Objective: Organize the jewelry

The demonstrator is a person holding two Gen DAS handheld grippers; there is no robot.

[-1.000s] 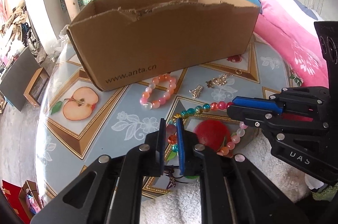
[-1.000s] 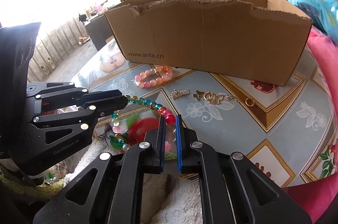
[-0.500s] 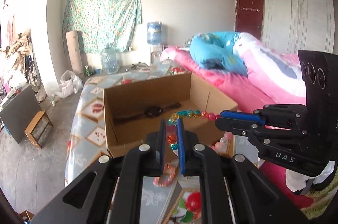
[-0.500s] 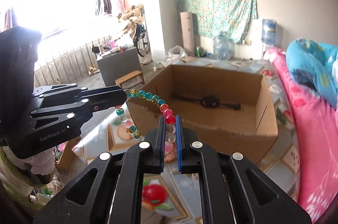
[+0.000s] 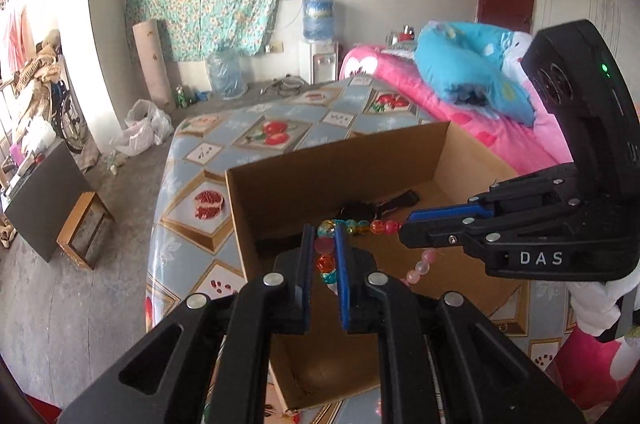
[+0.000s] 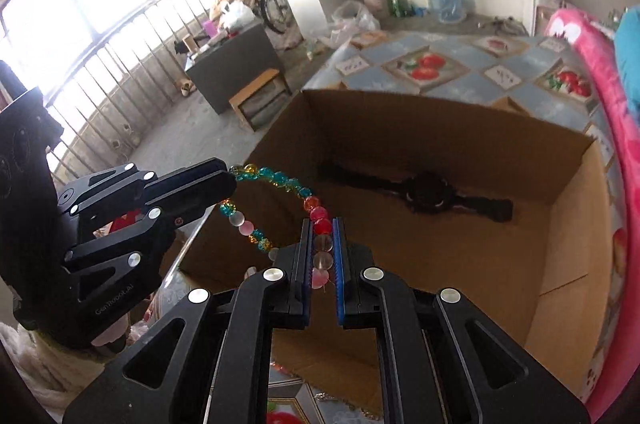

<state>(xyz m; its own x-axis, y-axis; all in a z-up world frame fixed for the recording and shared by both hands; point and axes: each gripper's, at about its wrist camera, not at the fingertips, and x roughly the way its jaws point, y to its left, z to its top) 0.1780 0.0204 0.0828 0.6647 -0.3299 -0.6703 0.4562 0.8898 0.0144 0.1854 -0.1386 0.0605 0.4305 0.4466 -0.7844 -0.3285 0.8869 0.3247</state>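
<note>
Left gripper [image 5: 323, 256] and right gripper [image 6: 322, 248] both clamp the beaded bracelet [image 6: 280, 180] above the open cardboard box [image 6: 560, 224]. Black wristwatch [image 6: 428, 194] lies inside, far side.

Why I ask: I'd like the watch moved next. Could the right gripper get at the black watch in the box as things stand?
Probably not yet. The box is open above the watch, but the right gripper is shut on the bead bracelet, shared with the left gripper.
</note>
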